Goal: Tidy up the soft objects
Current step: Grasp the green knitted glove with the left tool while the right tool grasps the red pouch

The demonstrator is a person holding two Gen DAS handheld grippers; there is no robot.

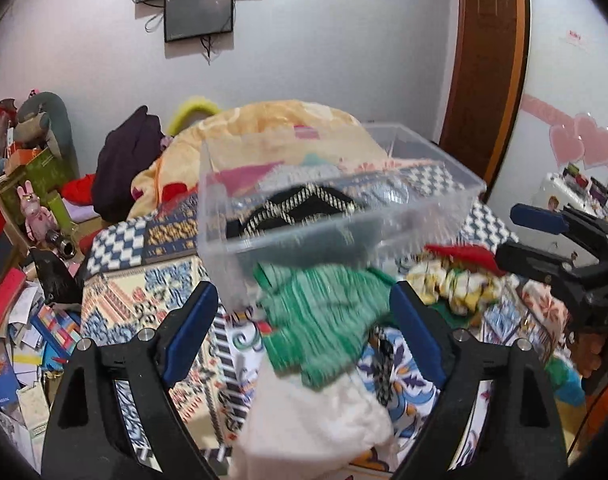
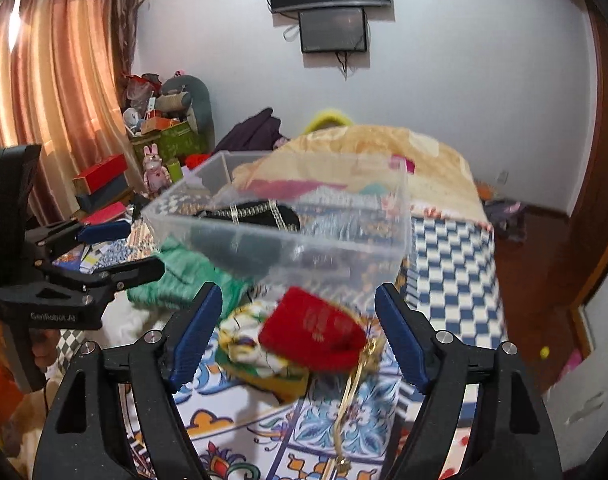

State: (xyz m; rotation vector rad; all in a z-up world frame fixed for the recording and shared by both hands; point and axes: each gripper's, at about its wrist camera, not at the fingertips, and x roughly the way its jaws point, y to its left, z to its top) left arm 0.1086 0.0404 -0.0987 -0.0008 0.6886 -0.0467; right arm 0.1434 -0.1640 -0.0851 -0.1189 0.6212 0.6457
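A clear plastic box (image 1: pixel 336 216) (image 2: pixel 280 232) stands on the patterned bed, with a black gold-trimmed cloth (image 1: pixel 300 208) (image 2: pixel 256 214) inside. In front of it lie a green cloth (image 1: pixel 324 320) (image 2: pixel 180 276), a white cloth (image 1: pixel 316 420), a red pouch with gold cord (image 2: pixel 316 332) (image 1: pixel 464 256) and a yellow-white floral cloth (image 2: pixel 244 340) (image 1: pixel 452 284). My left gripper (image 1: pixel 310 332) is open above the green and white cloths. My right gripper (image 2: pixel 300 336) is open around the red pouch, not touching it.
A beige quilt (image 1: pixel 280 128) is heaped behind the box. Boxes, toys and papers clutter the floor at left (image 1: pixel 28 280). A curtain (image 2: pixel 56 100) hangs at left, a wooden door (image 1: pixel 488 64) at right, screens on the wall (image 2: pixel 332 8).
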